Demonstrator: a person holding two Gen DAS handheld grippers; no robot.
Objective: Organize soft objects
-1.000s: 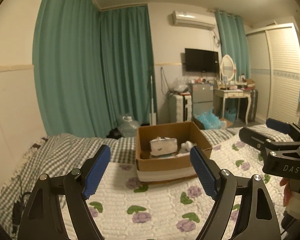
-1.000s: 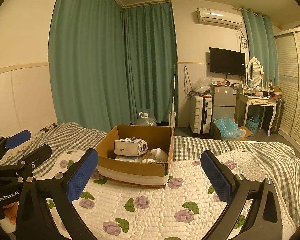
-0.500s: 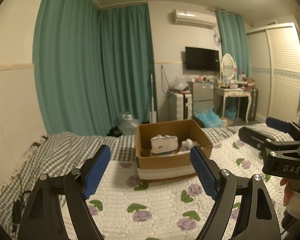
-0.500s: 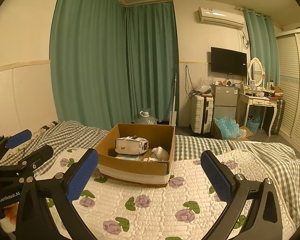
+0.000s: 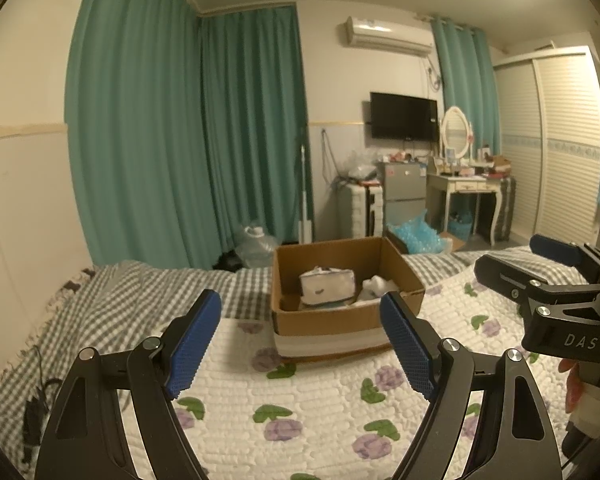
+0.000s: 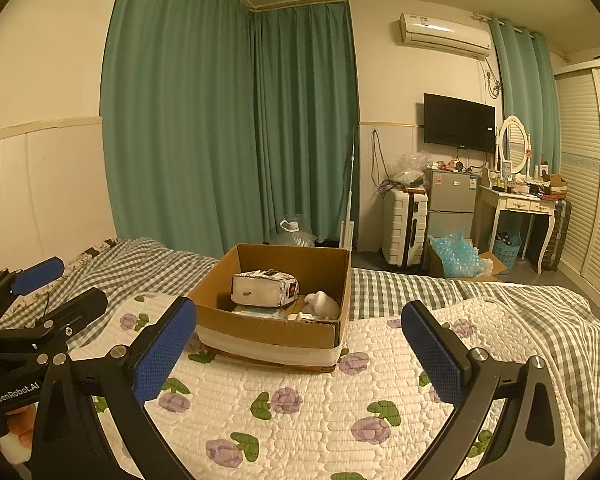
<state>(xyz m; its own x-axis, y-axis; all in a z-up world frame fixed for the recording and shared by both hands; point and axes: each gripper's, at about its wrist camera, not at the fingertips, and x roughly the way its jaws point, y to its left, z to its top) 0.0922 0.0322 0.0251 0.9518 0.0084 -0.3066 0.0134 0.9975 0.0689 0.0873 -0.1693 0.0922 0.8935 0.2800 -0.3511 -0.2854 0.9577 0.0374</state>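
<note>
soft pack [image 6: 263, 288] in cardboard box [image 6: 268, 330], beyond both gaping tongs [image 5: 300, 338] [image 6: 298, 350]

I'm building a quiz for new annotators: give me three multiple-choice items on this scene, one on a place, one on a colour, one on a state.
1. Where does the cardboard box sit?
A. on the floral quilt
B. on the floor
C. on the dressing table

2. What colour are the curtains?
A. red
B. teal green
C. white

3. How are the left tool and right tool?
A. both open, holding nothing
B. both shut on cloth
C. one open, one shut

Answers: 1 A, the box's base rests on the quilt. 2 B, the drapes are teal green. 3 A, each tool's blue pads stand wide apart with nothing between them.
</note>
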